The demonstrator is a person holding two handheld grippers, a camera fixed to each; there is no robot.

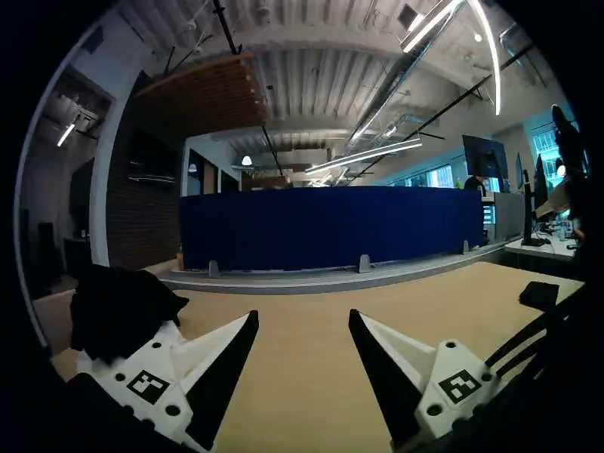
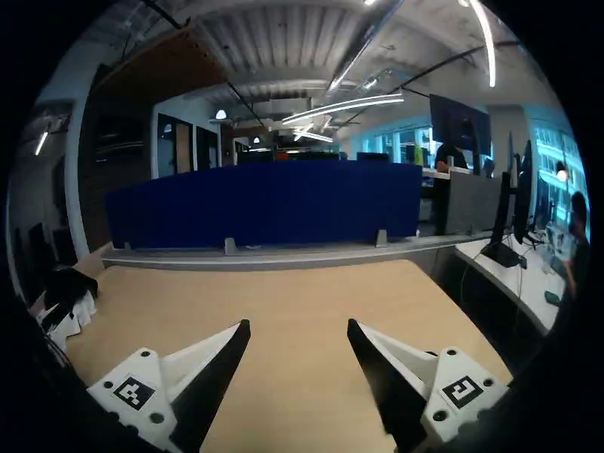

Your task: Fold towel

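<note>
- Your left gripper [image 1: 303,314]: two white plastic fingers, wedge-shaped and tapering to points, with black inner faces; each carries a square black-and-white marker [image 1: 147,385] and small screw holes; the fingers are spread wide with bare tabletop between them, gripping nothing.
- Your right gripper [image 2: 298,323]: same white-and-black wedge fingers, likewise parted and empty, hovering low over the table.
- Black fabric heap [image 1: 121,313]: matte, crumpled and lumpy, sitting on the table at far left just behind your left gripper's left finger; this may be the towel, but you cannot confirm that from here.
- In the right gripper view, a dark shape over something white [image 2: 64,302] sits at the table's left edge; too small to identify.
- Table [image 1: 302,392]: pale wood laminate, smooth, faintly glossy and flat.
- Small flat black object [image 1: 539,294] lies on the table's far right; black cables run beside the right finger.
- Blue partition [image 1: 332,226]: deep blue felt-like screen standing along the table's far edge on small grey feet, above a grey rail [image 1: 317,281].
- Room: open office; exposed ribbed ceiling with ducts and long curved strip lights [image 1: 362,155]; a brown slatted ceiling panel [image 1: 204,94]; a dark brick wall [image 1: 143,219] at left.
- A neighbouring white desk [image 2: 521,283] with monitors [image 2: 521,196] stands to the right of the table.
</note>
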